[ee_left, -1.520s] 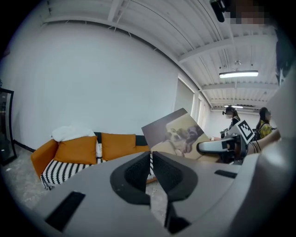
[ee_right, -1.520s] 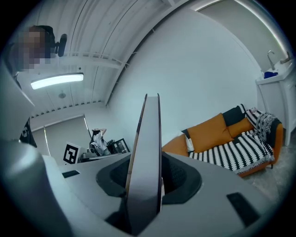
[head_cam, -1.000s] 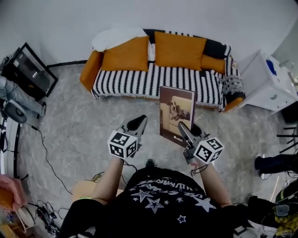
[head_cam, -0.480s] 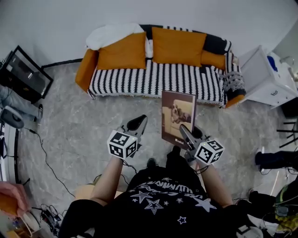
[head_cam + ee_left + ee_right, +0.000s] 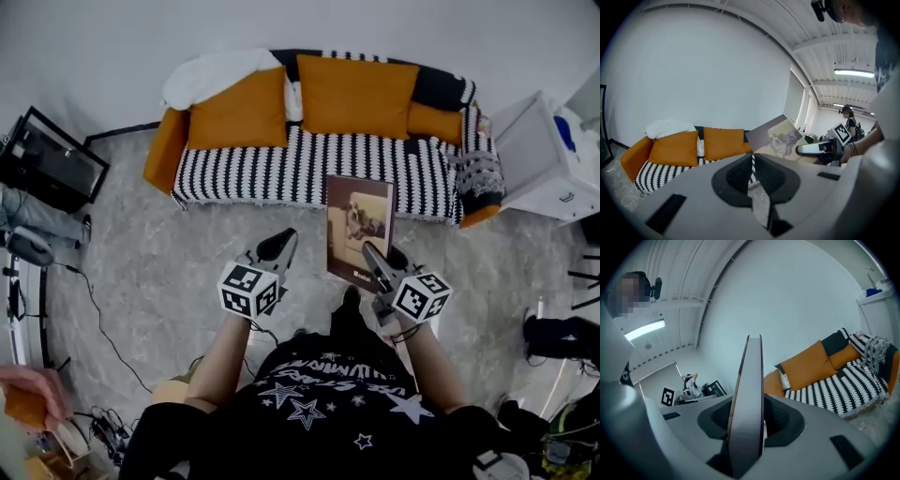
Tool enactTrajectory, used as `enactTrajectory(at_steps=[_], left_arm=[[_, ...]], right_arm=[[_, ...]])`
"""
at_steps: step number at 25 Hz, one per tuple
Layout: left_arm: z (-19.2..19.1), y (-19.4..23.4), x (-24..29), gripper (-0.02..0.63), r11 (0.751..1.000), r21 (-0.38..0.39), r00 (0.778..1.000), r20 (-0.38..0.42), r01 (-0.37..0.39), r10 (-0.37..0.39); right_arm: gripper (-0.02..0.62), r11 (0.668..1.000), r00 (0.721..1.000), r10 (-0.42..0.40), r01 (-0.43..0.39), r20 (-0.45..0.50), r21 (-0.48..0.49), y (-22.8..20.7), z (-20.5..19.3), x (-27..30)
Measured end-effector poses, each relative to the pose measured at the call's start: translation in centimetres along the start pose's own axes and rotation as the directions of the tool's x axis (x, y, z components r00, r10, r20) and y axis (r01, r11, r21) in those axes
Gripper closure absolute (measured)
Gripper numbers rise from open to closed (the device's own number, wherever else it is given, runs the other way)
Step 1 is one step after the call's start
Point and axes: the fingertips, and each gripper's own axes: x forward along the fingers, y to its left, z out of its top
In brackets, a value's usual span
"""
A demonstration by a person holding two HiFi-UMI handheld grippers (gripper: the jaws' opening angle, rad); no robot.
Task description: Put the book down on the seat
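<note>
A brown book with a dog picture on its cover is held out in front of me, its far end over the sofa's front edge. My right gripper is shut on its near corner; in the right gripper view the book stands edge-on between the jaws. The striped sofa seat lies ahead, with orange cushions at its back. My left gripper hangs left of the book, its jaws together with nothing between them; from it the book and the right gripper show on the right.
A white blanket lies on the sofa's left backrest and a grey throw at its right end. A white cabinet stands right of the sofa, a black monitor at left. Cables run over the marble floor.
Both grippers and the book have come closer to the sofa, which looks larger and nearer now. The book's far end has reached over the seat's front edge. The grip is unchanged.
</note>
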Motion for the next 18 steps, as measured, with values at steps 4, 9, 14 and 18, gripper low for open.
enactTrajectory(at_steps=[4,9,14,18], left_arm=[[1.5,-0.5,5.0,0.583,1.0,-0.023,1.0,-0.001,-0.007,0.007],[2.4,-0.7,8.9,0.583,1.0,-0.006,0.999,-0.032,-0.013,0.012],[4.0,0.3,11.5,0.584,0.997,-0.042,0.998,-0.008,-0.06,0.06],[5.4,-0.1,14.0,0.583,0.998,-0.022,0.998,0.012,-0.067,0.067]], right_arm=[[0.44,0.999,1.0,-0.01,0.01,0.003,0.03,-4.8,2.6,1.1],[0.44,0.999,1.0,-0.012,0.012,0.006,0.051,-8.6,5.1,1.8],[0.44,0.997,1.0,-0.02,0.018,0.023,0.075,-11.8,7.3,1.6],[0.44,0.997,0.999,-0.026,0.023,0.029,0.08,-14.2,8.7,1.0]])
